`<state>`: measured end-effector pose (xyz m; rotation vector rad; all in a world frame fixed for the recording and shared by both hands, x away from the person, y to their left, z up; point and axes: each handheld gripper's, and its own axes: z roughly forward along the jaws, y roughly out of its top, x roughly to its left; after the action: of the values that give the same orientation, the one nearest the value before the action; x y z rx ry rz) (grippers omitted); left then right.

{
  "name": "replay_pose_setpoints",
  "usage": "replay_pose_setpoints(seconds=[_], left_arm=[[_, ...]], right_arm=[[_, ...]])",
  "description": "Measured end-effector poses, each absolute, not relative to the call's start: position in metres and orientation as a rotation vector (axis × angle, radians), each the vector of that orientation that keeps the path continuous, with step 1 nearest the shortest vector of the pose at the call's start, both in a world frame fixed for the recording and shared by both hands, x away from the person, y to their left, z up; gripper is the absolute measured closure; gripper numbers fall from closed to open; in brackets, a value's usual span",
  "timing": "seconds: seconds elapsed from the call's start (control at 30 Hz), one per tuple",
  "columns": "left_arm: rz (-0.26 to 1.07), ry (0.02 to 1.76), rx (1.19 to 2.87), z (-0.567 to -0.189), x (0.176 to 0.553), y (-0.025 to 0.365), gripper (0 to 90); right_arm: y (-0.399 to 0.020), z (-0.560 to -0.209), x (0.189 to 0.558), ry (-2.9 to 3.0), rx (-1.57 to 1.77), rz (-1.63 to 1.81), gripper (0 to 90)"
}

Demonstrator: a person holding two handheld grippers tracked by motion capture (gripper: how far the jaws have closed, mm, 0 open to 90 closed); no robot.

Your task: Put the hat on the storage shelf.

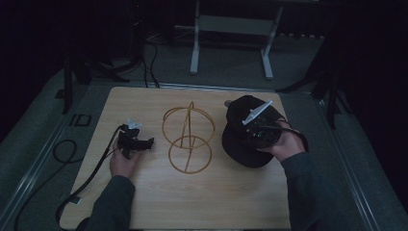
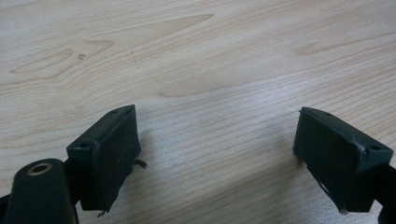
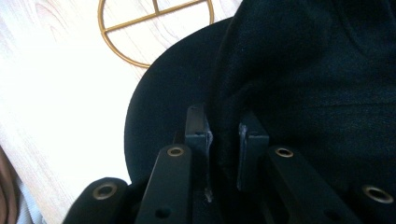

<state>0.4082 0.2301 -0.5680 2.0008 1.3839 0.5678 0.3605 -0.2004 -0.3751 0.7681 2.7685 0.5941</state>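
Two grippers: both on the pale wooden table (image 1: 144, 202) in the high view, one idle, one busy.
High view, left side: the left gripper (image 1: 144, 142) sits low on the bare wood, well apart from everything else, its cable trailing back off the table edge.
High view, centre: a gold wire stand of linked rings (image 1: 187, 139) rests between the two hands, touched by neither.
High view, right side: the black fabric cap with a flat brim (image 1: 248, 139) lies just beside the stand, and the right gripper (image 1: 257, 131) is on it, grey plate up.
Left gripper view: jaws spread wide over plain wood grain, nothing between them.
Right gripper view: here's the action, the right gripper (image 3: 223, 135) has its jaws drawn narrow with a fold of the cap (image 3: 303, 93) pinched between them, near where crown meets brim; one ring of the stand (image 3: 154, 32) peeks in at top left.
Step in hand, my read: lifting the cap, likely towards the stand.
Doing it well: keep the pinch firm, since soft cloth can slide out; lift straight up, and keep the brim from catching the wire.
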Motion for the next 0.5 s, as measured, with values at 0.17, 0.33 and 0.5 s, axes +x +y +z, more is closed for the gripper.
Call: replay_pose_setpoints(seconds=[0.17, 0.33, 0.5], left_arm=[[0.568, 1.384, 2.001, -0.568, 0.408, 0.23, 13.9], [0.568, 1.383, 2.002, -0.568, 0.408, 0.23, 13.9], [0.568, 1.383, 2.004, -0.568, 0.408, 0.23, 13.9]], right_arm=[[-0.2, -0.369, 0.36, 2.779, 0.751, 0.58, 78.9], [-0.198, -0.365, 0.358, 2.79, 0.733, 0.574, 78.8], [-0.198, -0.36, 0.357, 2.79, 0.715, 0.588, 78.9]])
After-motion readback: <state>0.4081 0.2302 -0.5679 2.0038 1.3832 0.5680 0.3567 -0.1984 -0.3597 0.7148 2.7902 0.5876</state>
